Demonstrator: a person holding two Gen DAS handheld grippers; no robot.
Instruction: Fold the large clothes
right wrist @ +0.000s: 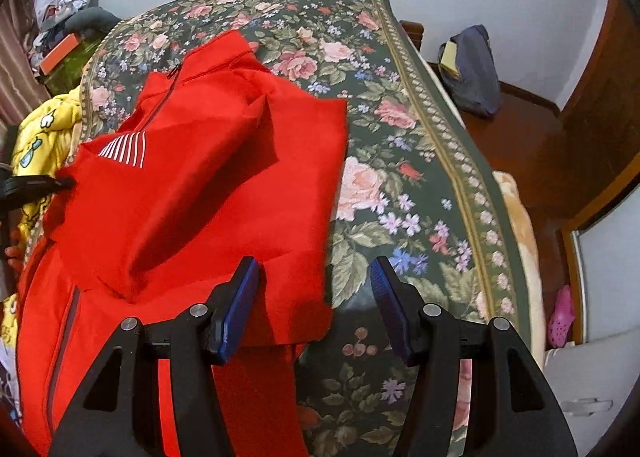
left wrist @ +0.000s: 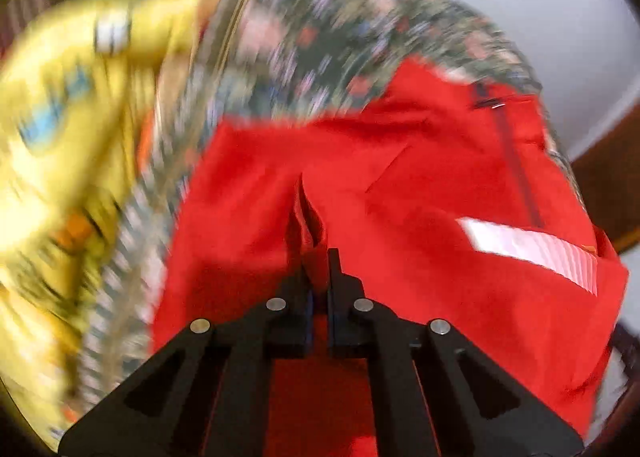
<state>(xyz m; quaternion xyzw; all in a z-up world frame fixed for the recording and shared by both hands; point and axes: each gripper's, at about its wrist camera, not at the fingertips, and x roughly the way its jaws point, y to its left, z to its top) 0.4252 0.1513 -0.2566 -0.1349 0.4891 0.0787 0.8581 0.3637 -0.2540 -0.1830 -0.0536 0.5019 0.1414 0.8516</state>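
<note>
A large red zip jacket with a white striped patch lies partly folded on the floral bedspread. In the left wrist view my left gripper is shut on a pinch of the red jacket, and the view is blurred by motion. The left gripper also shows in the right wrist view at the jacket's left edge. My right gripper is open just above the jacket's right hem, with one blue pad over the red cloth and the other over the bedspread.
A yellow cartoon-print blanket lies bunched left of the bed. A dark blue bag sits on the wooden floor beyond the bed's right edge. Cluttered boxes and clothes stand at the back left. A pink shoe lies at the right.
</note>
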